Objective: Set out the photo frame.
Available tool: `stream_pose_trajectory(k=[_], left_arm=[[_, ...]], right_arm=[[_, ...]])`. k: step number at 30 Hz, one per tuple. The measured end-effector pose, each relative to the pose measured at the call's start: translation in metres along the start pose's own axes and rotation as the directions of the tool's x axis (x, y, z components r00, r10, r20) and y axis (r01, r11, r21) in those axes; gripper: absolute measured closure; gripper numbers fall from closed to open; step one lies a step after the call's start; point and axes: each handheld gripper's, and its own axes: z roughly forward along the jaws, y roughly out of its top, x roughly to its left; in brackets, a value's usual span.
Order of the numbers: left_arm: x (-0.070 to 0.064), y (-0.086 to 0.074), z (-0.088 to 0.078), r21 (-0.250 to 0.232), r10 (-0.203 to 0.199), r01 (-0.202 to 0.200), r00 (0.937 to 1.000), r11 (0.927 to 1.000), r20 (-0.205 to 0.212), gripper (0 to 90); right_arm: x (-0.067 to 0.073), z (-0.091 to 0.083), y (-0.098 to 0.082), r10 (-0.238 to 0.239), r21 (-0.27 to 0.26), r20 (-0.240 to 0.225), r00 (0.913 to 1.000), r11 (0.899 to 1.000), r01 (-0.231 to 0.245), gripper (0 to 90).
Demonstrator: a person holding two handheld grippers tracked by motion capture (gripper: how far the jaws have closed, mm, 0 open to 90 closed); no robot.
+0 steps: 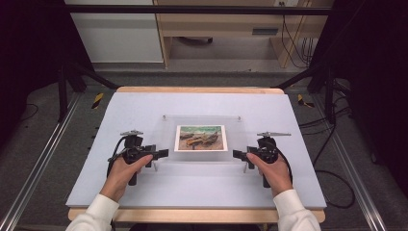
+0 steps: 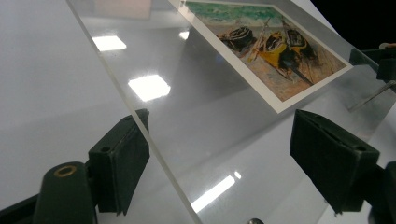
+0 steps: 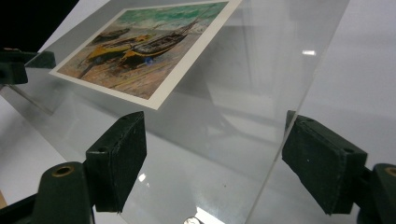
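The clear acrylic frame (image 1: 202,139), with a print of beached boats (image 1: 200,138) inside it, lies flat at the middle of the pale mat (image 1: 144,106) on the table. Each gripper addresses one short end: the left gripper (image 1: 162,153) and the right gripper (image 1: 236,154) stand with jaws wide, the panel's edge passing between them, pads not pressing. For a sound lift, I judge both should close evenly on the bare margin, clear of the print, then rise together and level to avoid twisting the panel.
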Motion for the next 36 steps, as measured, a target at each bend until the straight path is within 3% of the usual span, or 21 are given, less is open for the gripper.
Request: stream_pose_trajectory(k=[1, 4, 6, 8, 12, 15, 21, 27, 36], left_arm=[[-0.003, -0.001, -0.003, -0.009, 0.029, -0.03, 0.9995, 0.9995, -0.013, 19.9], [-0.007, -0.003, -0.007, -0.019, 0.05, -0.051, 0.9984, 0.9985, -0.027, 23.0], [-0.013, -0.007, -0.013, -0.035, 0.082, -0.084, 0.9955, 0.9958, -0.047, 24.5], [-0.015, -0.01, -0.016, -0.055, 0.085, -0.088, 0.9951, 0.9947, -0.051, 26.9], [-0.015, -0.016, -0.022, -0.085, 0.079, -0.083, 0.9958, 0.9929, -0.045, 32.3], [-0.02, -0.019, -0.026, -0.09, 0.111, -0.116, 0.9919, 0.9892, -0.063, 33.9], [-0.025, -0.025, -0.031, -0.102, 0.146, -0.152, 0.9867, 0.9831, -0.072, 35.8], [-0.028, -0.031, -0.035, -0.126, 0.148, -0.157, 0.986, 0.9796, -0.076, 39.6], [-0.028, -0.034, -0.036, -0.142, 0.148, -0.157, 0.9863, 0.9774, -0.073, 41.1]], right_arm=[[0.004, -0.004, -0.003, -0.034, -0.014, 0.013, 0.9993, 0.999, 0.034, 22.7], [0.007, -0.007, -0.006, -0.051, -0.029, 0.023, 0.9984, 0.998, 0.052, 24.2], [0.013, -0.013, -0.011, -0.095, -0.047, 0.044, 0.9945, 0.994, 0.097, 25.1], [0.016, -0.015, -0.013, -0.129, -0.057, 0.055, 0.9902, 0.99, 0.132, 25.6], [0.019, -0.018, -0.017, -0.15, -0.074, 0.067, 0.9865, 0.985, 0.155, 27.5], [0.023, -0.024, -0.021, -0.186, -0.079, 0.087, 0.9787, 0.978, 0.193, 29.9], [0.027, -0.03, -0.028, -0.221, -0.098, 0.105, 0.9698, 0.968, 0.231, 33.4], [0.03, -0.034, -0.034, -0.241, -0.118, 0.121, 0.963, 0.96, 0.255, 35.9], [0.03, -0.036, -0.039, -0.246, -0.138, 0.121, 0.9616, 0.955, 0.262, 37.9]])
